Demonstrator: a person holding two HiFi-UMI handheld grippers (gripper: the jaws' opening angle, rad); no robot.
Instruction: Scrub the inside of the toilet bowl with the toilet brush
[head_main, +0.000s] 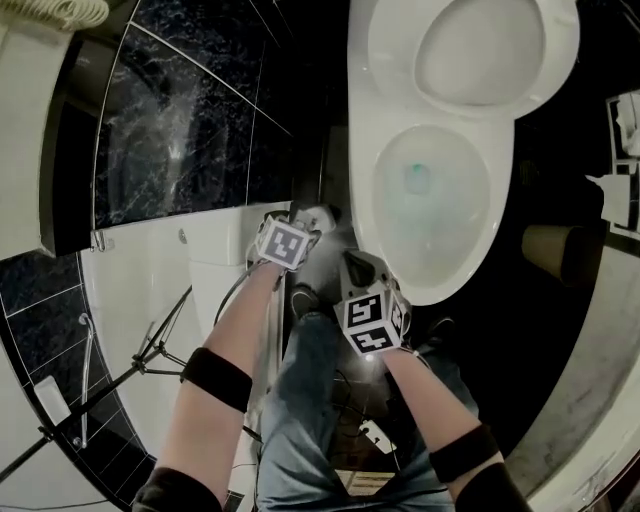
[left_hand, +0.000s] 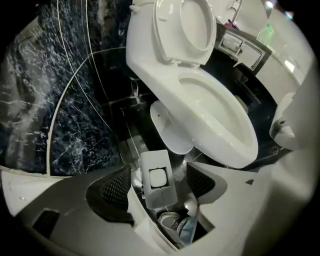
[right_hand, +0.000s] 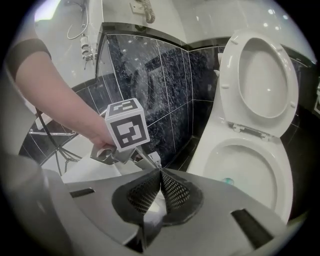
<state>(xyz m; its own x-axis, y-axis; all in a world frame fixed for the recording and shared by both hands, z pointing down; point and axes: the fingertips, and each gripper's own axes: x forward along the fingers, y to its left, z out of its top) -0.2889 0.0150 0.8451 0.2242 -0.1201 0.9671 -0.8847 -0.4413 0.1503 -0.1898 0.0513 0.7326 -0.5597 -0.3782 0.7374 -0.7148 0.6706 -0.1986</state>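
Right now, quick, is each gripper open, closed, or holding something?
Left gripper: open; a white rectangular piece stands between its jaws, not gripped.
Right gripper: closed, empty.

A tripod (head_main: 148, 355) stands near dark marble tiles (head_main: 180, 130).

The toilet bowl (head_main: 440, 235) is smooth white ceramic with a high gloss. Its raised seat and lid (head_main: 480, 55) look like glossy white plastic. The wall tiles (head_main: 180, 130) are dark and polished like stone, with pale veins and bright reflections. The right tongs (right_hand: 160, 186) have a smooth matt grey plastic body and 2 black pads (right_hand: 176, 192) with a fine mesh-like texture. Their marker cube (head_main: 368, 322) is matt white with black print. The person's jeans (head_main: 310, 400) are denim cloth. A brown roll (head_main: 548, 250) looks like matt cardboard.
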